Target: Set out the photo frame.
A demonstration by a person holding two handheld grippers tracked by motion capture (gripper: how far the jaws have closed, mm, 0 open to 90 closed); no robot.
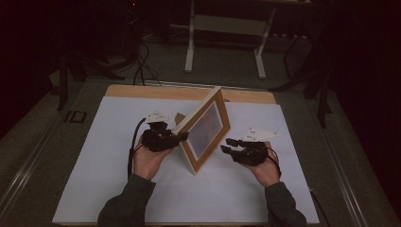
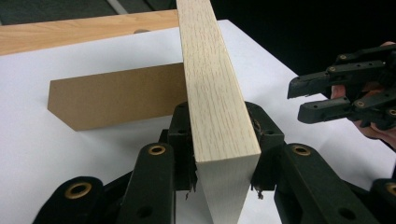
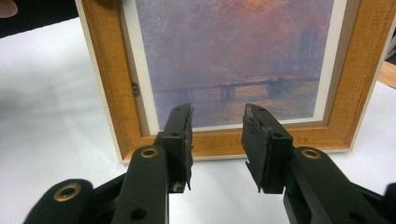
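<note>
A wooden picture frame (image 1: 204,130) with a hazy purple and orange river scene stands upright on the white sheet (image 1: 118,189), turned at an angle. Its brown back stand (image 2: 116,95) props it from behind. My left gripper (image 1: 182,137) is shut on the frame's pale side edge (image 2: 212,93), a pad pressing each face. In the right gripper view the picture (image 3: 233,60) faces me, just beyond my right gripper (image 3: 217,121). That gripper stands open with nothing between its fingers. In the high view the right gripper (image 1: 228,144) sits just right of the frame, apart from it.
The white sheet covers a wooden tabletop whose bare strip (image 1: 142,91) shows along the far edge. Beyond the table stand the white legs of another desk (image 1: 222,23), with cables on the dark floor. The person's sleeves come in at the bottom.
</note>
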